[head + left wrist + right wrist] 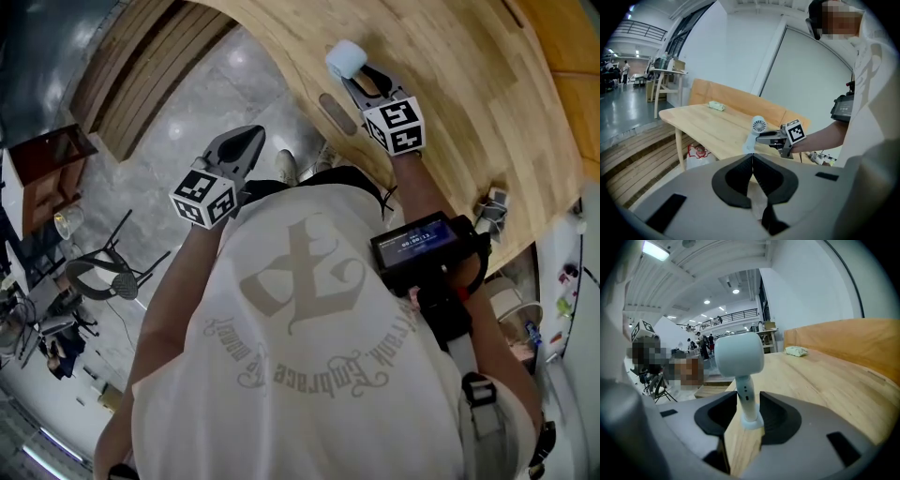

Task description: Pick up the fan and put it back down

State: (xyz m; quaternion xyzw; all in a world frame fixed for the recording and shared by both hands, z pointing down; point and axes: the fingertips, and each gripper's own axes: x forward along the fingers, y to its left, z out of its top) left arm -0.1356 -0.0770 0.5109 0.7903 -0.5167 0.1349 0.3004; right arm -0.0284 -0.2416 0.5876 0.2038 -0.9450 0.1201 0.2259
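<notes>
while straddling the fan (343, 58), the right tool (359, 82) angles downward.

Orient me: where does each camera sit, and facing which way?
Head view: on the head, looking steeply down; torso, forearms, left gripper, right gripper.
Left gripper view: on that gripper, past its shut jaws toward the table; right forearm.
Right gripper view: on that gripper, along the table, jaws flanking the fan.
All share the fan.

Upright fan (739, 355) between gripper (749, 398) jaws, seemingly loose.
</notes>
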